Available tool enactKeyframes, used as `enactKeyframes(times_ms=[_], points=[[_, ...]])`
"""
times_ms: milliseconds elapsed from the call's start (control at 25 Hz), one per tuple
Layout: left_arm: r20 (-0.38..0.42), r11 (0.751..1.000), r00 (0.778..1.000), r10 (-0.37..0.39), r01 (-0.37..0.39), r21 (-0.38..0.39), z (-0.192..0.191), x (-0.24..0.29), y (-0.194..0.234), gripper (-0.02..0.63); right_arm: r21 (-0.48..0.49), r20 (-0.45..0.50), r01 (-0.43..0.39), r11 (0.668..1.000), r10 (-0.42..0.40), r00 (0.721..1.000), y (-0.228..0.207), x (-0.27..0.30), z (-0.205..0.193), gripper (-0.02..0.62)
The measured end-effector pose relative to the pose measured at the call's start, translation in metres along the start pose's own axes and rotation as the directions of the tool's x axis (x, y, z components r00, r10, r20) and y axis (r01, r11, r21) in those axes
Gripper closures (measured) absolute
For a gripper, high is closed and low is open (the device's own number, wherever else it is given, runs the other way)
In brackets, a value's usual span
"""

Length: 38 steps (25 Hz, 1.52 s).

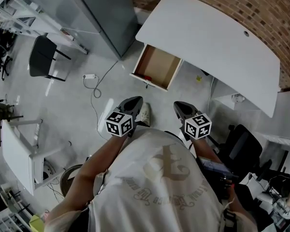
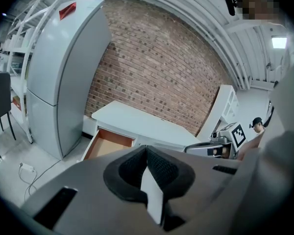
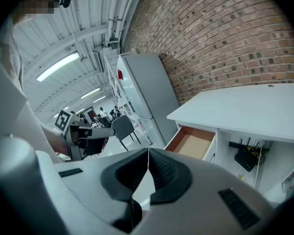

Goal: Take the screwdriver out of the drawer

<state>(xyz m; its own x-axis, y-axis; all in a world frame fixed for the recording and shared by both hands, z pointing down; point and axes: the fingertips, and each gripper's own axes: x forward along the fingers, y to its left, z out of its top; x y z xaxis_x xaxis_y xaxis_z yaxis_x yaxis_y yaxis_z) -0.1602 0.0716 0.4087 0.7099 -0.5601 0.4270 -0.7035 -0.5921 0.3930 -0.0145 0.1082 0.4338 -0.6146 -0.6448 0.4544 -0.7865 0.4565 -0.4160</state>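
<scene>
1. The left gripper [image 1: 134, 102] and right gripper [image 1: 180, 106], both with jaws closed on nothing, were side by side before the person.
2. At twelve o'clock, the drawer [image 1: 159, 64] stood open under the white desk [image 1: 208, 37].
3. The screwdriver was too small to make out inside.

Open drawer under the white desk

The drawer [image 1: 157, 65] is a shallow box with a white front, white outer sides and a plain light-brown inside. It stands pulled well out from under the left end of the desk [image 1: 208, 37], as the head view shows it. It sits level, its front panel farthest from the desk and its floor open to view. The screwdriver cannot be made out: the drawer's inside shows too small to tell what lies in it.
</scene>
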Motion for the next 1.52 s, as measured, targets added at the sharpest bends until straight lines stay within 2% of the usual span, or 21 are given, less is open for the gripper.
enactKeyframes(times_ms=[520, 1000, 1200, 1520], points=[[-0.033, 0.993, 0.994, -0.108, 0.11, 0.048, 0.054, 0.047, 0.05, 0.584, 0.035, 0.038, 0.108, 0.994, -0.109, 0.993, -0.022, 0.045, 0.047, 0.572], [-0.045, 0.982, 0.986, -0.163, 0.167, 0.088, 0.097, 0.067, 0.112, 0.584, 0.039, 0.06, 0.179, 0.983, -0.181, 0.982, -0.026, 0.101, 0.085, 0.572], [-0.071, 0.982, 0.983, -0.171, 0.176, 0.074, 0.09, 0.066, 0.127, 0.584, 0.037, 0.047, 0.198, 0.979, -0.2, 0.979, -0.02, 0.11, 0.089, 0.572], [-0.124, 0.984, 0.98, -0.156, 0.165, 0.061, 0.065, 0.067, 0.145, 0.584, 0.071, 0.009, 0.198, 0.978, -0.199, 0.98, -0.02, 0.122, 0.071, 0.572]])
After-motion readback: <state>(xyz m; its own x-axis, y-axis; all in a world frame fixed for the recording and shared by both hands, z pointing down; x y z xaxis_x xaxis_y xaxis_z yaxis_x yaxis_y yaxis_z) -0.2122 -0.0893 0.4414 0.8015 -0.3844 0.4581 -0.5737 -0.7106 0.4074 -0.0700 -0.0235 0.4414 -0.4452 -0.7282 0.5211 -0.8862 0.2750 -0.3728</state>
